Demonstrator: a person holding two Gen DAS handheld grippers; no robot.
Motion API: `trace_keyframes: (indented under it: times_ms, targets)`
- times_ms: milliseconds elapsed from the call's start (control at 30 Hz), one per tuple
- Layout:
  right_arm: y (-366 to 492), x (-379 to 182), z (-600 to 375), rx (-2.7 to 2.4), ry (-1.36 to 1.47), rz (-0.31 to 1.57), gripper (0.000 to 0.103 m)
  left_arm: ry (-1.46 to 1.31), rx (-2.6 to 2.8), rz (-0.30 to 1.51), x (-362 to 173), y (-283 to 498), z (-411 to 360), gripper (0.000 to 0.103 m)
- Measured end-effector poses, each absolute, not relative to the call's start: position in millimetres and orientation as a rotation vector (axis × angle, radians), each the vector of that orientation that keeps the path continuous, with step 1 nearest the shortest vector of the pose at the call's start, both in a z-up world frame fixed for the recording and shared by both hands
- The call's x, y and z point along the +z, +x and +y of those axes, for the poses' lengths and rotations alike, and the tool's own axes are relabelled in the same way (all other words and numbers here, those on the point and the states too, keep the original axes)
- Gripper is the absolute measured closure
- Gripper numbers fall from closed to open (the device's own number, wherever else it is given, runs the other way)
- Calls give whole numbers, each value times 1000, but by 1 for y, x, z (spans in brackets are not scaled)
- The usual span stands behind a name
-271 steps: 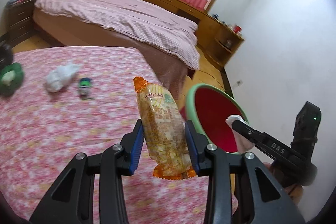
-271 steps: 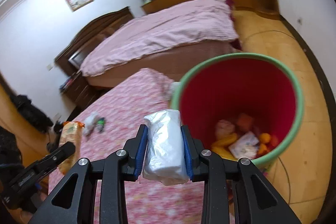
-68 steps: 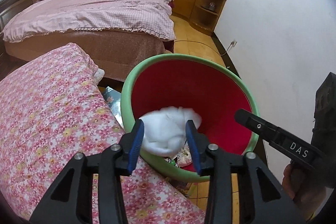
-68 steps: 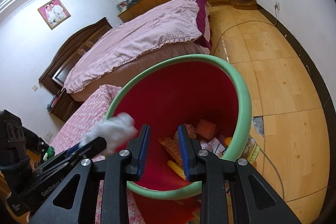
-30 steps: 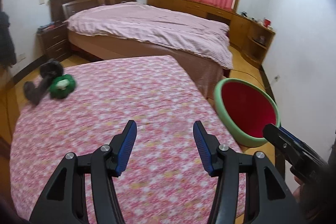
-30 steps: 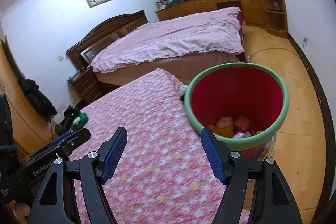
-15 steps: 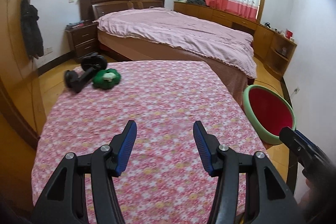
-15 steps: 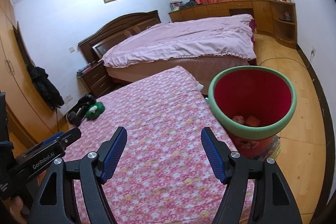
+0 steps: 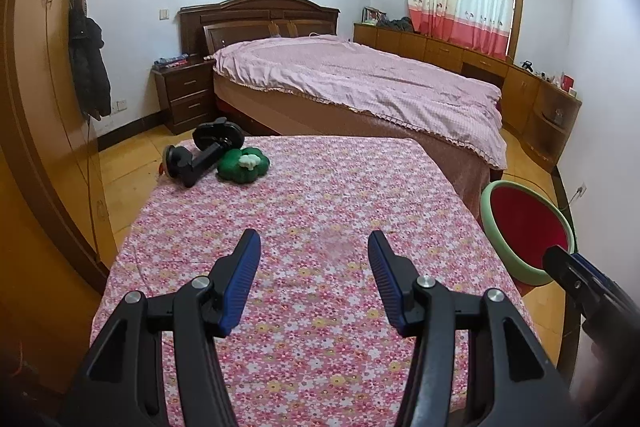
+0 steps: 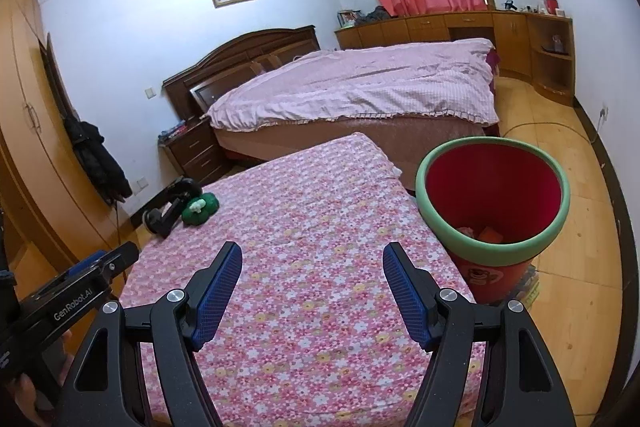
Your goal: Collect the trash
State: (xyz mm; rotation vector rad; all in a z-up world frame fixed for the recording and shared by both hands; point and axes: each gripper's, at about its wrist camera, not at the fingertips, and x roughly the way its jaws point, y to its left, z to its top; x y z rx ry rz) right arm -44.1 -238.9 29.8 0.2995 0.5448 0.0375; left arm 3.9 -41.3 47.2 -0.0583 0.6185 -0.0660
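Hovering over the floral bench [image 9: 320,195]: your left tool [image 9: 314,251] and right tool [image 10: 312,263] both gape, nothing between them; bin [image 10: 556,223] stands right of bench.

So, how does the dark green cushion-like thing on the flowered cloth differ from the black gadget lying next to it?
The dark green lobed cushion looks soft and rounded, with a small white piece on top; the black gadget with round ends looks hard and long. The cushion sits low and flat, while the gadget lies tilted, one disc raised. The cushion lies further in from the cloth's edge than the gadget. Both rest at the far left corner of the pink flowered cloth, touching or nearly so.
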Motion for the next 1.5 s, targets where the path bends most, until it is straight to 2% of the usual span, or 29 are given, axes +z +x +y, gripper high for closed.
trace_keyframes:
  times_ms: [1500]
  targets:
    - [-50,38,-239,44,298,526,29,-72,-51,600,54,-2,-38,47]
